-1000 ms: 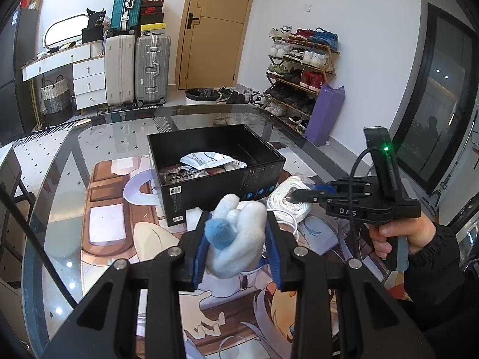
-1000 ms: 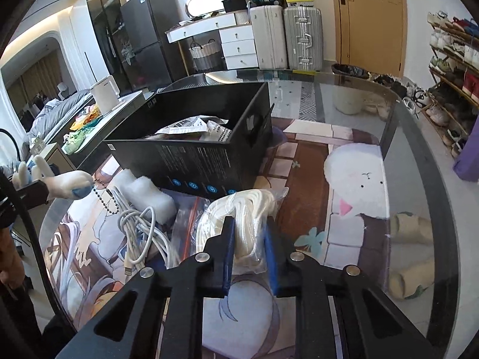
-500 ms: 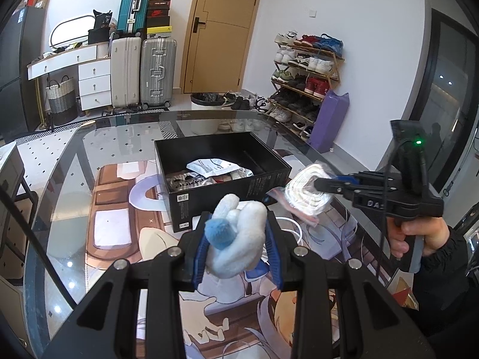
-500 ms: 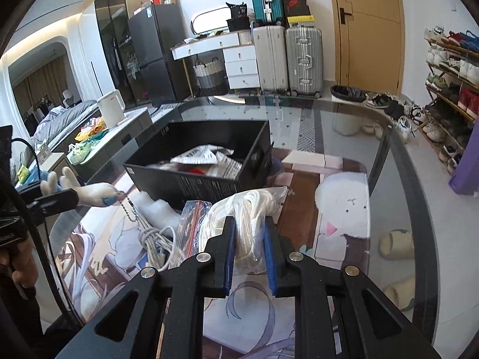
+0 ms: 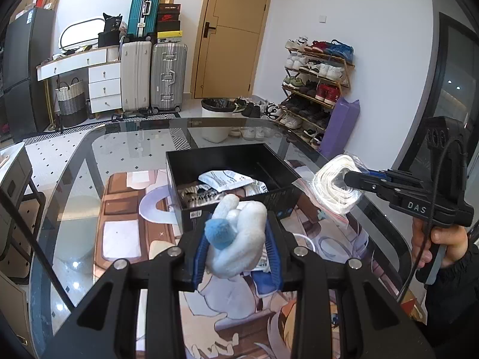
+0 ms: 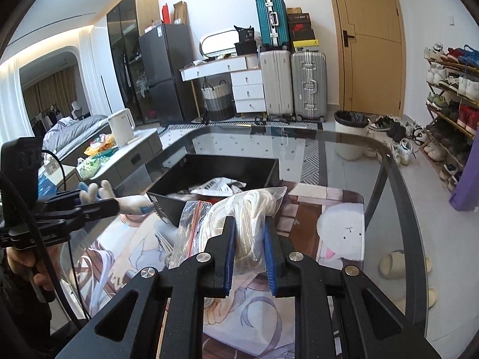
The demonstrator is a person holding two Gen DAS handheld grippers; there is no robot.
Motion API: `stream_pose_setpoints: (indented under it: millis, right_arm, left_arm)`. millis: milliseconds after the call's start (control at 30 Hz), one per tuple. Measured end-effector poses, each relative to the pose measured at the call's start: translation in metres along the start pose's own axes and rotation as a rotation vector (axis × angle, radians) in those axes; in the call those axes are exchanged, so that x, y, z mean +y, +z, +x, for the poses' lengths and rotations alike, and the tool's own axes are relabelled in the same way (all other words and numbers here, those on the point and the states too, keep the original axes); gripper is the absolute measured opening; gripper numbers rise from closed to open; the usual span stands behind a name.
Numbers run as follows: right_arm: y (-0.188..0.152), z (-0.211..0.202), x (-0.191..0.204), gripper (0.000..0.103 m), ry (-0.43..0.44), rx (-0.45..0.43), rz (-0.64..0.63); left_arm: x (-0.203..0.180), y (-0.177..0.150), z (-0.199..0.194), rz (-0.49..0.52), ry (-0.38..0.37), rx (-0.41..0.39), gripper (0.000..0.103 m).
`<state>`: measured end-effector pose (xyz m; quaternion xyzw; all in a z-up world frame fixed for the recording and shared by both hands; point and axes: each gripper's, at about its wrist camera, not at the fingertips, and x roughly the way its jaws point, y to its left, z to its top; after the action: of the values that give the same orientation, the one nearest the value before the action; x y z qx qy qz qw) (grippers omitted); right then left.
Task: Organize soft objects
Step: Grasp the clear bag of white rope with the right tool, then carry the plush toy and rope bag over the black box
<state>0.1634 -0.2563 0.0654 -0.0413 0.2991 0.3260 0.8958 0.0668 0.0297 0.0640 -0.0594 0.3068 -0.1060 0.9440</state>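
My left gripper (image 5: 238, 240) is shut on a white plush toy (image 5: 242, 239) with a blue pompom, held above the table just in front of the black box (image 5: 269, 200). My right gripper (image 6: 250, 239) is shut on a clear bag of white rope (image 6: 248, 218), lifted off the table to the right of the box. In the left wrist view the rope bag (image 5: 335, 188) hangs at the right gripper's tip (image 5: 348, 178). In the right wrist view the plush (image 6: 131, 202) shows in the left gripper (image 6: 113, 205). The box (image 6: 215, 167) holds white packets.
The glass table (image 5: 119, 149) carries a printed anime mat (image 5: 125, 236). White cables (image 6: 163, 239) lie on the mat in front of the box. Suitcases, drawers, a shoe rack and a door stand beyond the table.
My right gripper has lifted the rope bag off the table and raised it beside the box. My left gripper has risen slightly with the plush toy.
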Motion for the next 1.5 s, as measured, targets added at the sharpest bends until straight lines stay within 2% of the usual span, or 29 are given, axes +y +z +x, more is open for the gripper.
stream_pose_setpoints:
  millis: [733, 1133, 1500]
  right_arm:
    - [0.023, -0.003, 0.011, 0.017, 0.027, -0.073, -0.013]
    - [0.039, 0.024, 0.01, 0.017, 0.001, -0.088, -0.006]
    - [0.051, 0.067, 0.019, 0.017, -0.052, -0.054, -0.034]
  left_arm:
    - [-0.002, 0.025, 0.023, 0.014, 0.087, -0.042, 0.033]
    - [0.007, 0.039, 0.041, -0.027, 0.11, -0.062, 0.033]
    - [0.02, 0.039, 0.057, -0.074, 0.128, -0.075, 0.033]
